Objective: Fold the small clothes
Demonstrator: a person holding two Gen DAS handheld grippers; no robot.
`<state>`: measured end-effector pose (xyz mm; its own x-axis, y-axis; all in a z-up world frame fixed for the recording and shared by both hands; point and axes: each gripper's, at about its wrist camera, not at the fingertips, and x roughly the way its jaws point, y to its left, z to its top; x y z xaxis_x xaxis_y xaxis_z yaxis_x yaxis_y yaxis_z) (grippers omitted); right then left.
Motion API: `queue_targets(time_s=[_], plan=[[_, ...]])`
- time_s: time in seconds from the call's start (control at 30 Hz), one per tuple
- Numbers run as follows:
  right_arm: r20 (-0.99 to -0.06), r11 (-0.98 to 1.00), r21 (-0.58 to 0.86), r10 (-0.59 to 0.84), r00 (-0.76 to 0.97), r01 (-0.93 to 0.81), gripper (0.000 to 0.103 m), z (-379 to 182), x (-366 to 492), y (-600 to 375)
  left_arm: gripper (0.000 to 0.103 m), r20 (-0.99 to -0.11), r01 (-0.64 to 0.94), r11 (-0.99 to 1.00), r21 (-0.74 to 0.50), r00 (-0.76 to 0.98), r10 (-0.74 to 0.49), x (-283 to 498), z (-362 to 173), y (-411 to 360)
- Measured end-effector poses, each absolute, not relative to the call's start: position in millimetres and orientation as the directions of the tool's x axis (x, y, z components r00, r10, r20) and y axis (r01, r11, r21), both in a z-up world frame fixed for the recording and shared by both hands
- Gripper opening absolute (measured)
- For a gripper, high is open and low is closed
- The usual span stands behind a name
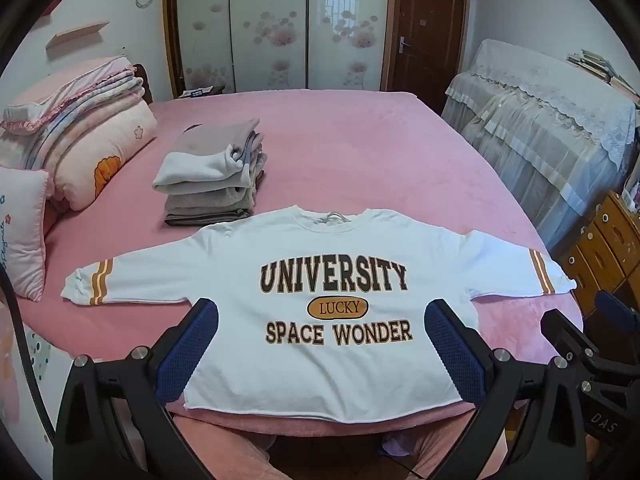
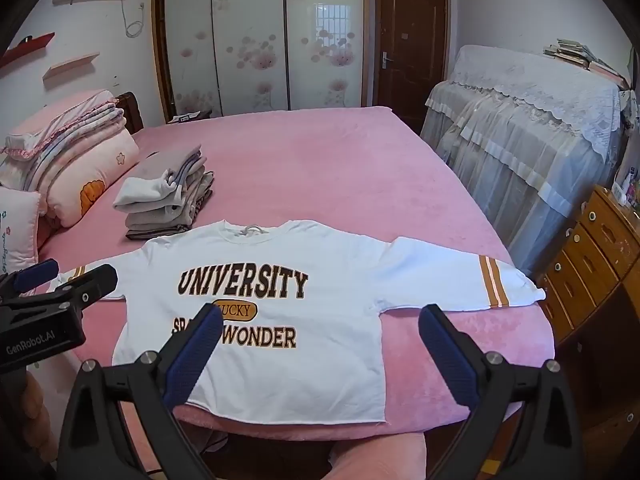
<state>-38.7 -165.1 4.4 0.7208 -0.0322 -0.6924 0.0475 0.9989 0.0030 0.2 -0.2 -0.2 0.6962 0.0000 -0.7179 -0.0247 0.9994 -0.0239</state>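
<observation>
the white sweatshirt [image 1: 320,312] lies flat, print up, sleeves spread, at the near edge of the bed [image 1: 360,152], just before the folded stack [image 1: 212,176]. your left claw [image 1: 320,344] and right claw [image 2: 320,356] hover released, empty; folding hasn't begun, so grasp a sleeve first.

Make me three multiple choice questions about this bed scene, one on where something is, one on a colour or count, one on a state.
1. Where is the stack of folded clothes?
A. beyond the sweatshirt's left shoulder
B. on the wooden drawers
C. on the sweatshirt

2. How many stripes cross each sleeve of the white sweatshirt?
A. none
B. two
C. five

3. How does the sweatshirt lie?
A. rolled up
B. folded in half
C. spread flat, print up, sleeves out

Answers: 1 A, the stack sits on the pink bed past the collar's left side. 2 B, a pair of brown stripes shows near each cuff. 3 C, the whole lettering and both sleeves show.
</observation>
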Motion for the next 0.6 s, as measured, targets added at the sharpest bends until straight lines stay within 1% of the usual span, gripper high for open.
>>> queue_targets(time_s=[0.43,0.6], plan=[[-0.698,0.999,0.014,-0.022,0.716,0.044,0.099,5.2,-37.9,-169.4,0.102,-0.715,-0.006,0.998,-0.055,0.698,-0.035,0.2,-3.8,6.4],[-0.700,0.999,0.018,-0.019,0.714,0.044,0.099,2.9,-39.3,-164.0,0.102,-0.725,0.005,0.999,-0.044,0.688,-0.035,-1.2,-4.5,-2.6]])
